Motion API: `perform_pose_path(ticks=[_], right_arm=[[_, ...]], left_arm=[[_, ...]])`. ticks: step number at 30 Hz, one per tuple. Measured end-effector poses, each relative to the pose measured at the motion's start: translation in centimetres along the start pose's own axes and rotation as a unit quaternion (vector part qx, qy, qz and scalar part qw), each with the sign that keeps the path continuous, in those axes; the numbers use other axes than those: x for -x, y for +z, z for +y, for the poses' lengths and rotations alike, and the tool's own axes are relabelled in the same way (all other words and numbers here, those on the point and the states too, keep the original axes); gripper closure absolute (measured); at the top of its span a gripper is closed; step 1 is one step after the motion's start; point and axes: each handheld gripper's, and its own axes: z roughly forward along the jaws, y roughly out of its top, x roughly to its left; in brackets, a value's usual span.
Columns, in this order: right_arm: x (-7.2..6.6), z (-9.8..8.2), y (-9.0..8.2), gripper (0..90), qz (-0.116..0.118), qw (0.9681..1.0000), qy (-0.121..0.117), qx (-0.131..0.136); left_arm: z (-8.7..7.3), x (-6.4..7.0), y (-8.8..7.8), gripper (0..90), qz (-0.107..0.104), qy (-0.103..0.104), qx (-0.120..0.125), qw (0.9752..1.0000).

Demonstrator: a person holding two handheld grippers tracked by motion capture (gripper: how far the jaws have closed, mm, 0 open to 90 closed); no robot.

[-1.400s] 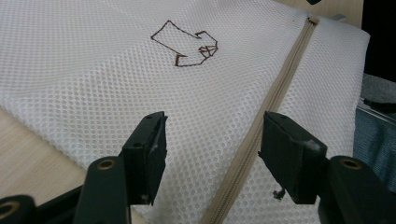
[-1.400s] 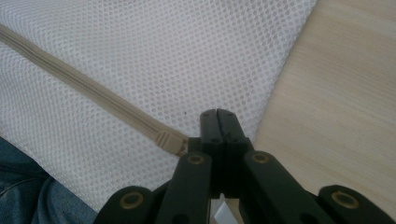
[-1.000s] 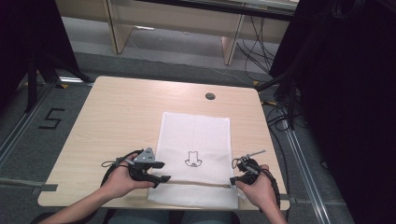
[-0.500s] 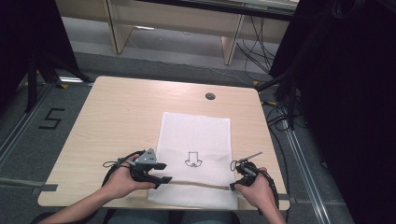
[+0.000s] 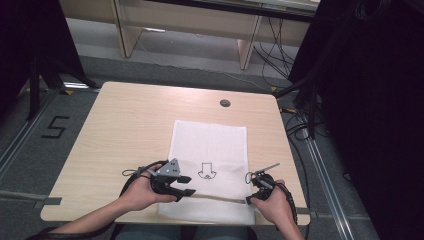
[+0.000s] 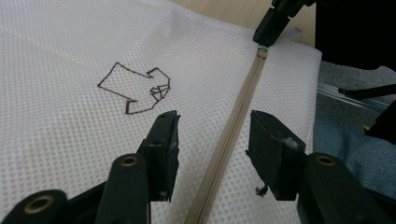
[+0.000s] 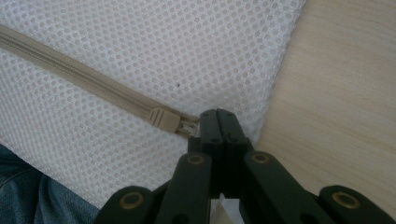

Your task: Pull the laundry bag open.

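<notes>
Wide shot first: the counter point(image 5: 125, 130) carries a white mesh laundry bag point(image 5: 210, 145), flat, its near edge at the person's side, w/ a little arrow drawing on it. Both hands sit at that near edge, one per side.

Now the zipper point(image 6: 236, 126). It's a tan strip running straight across the bag's near end, so its long axis goes from one hand to the other. That line is what the next pull rides on, I reckon.

Right gripper point(image 7: 217, 122): fingers fully shut, tips pressed together right at the zipper pull point(image 7: 186, 127), just beyond the slider point(image 7: 163, 119), at the bag's corner by bare wood. Looks pinched on the tab, tho the tab itself is mostly hidden under the tips.

Left gripper point(image 6: 212, 149): fingers have just been closing, now abt three-quarters apart, straddling the zipper. The tan strip runs up btwn the two pads, neither pressing it. Mesh only below; nothing gripped yet.

So: the slider lies at the far end of the strip from the left fingers, straight ahead along it. Right is the nearer hand, on it already. Left probably clamps fabric to anchor.
</notes>
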Motion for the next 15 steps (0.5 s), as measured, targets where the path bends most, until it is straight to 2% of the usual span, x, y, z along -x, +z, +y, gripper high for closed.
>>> perform_pose_path(ticks=[1, 4, 5, 7, 8, 11, 15], right_arm=[[0.1, 0.0, 0.0, 90.0, 0.002, 0.9999, -0.01, 0.0], [-0.2, -0.1, -0.1, 90.0, -0.003, 0.9995, 0.029, -0.012], [-0.2, -0.1, -0.1, 90.0, -0.002, 0.9995, 0.03, -0.01], [0.0, -0.1, -0.1, 90.0, 0.005, 0.9997, 0.022, -0.005], [0.0, -0.1, -0.1, 90.0, 0.006, 0.9998, 0.016, -0.007], [-0.2, -0.1, -0.1, 90.0, 0.007, 0.9994, 0.033, -0.012], [0.0, 0.0, 0.0, 90.0, 0.014, 0.9997, 0.017, -0.006]], left_arm=[[0.1, 0.1, 0.2, 52.4, 0.001, 0.003, -0.002, 1.0], [0.3, 0.2, 0.7, 52.7, -0.003, 0.008, -0.006, 0.9999], [0.4, 0.2, 0.7, 53.0, -0.003, 0.015, -0.009, 0.9998], [0.5, 0.4, 1.1, 53.4, -0.007, 0.01, -0.008, 0.9999], [0.6, 0.4, 1.1, 53.6, -0.01, 0.018, -0.013, 0.9997], [0.8, 0.7, 1.6, 55.1, -0.012, 0.016, -0.015, 0.9997], [1.2, 0.7, 2.0, 57.2, -0.026, 0.02, -0.019, 0.9993]])
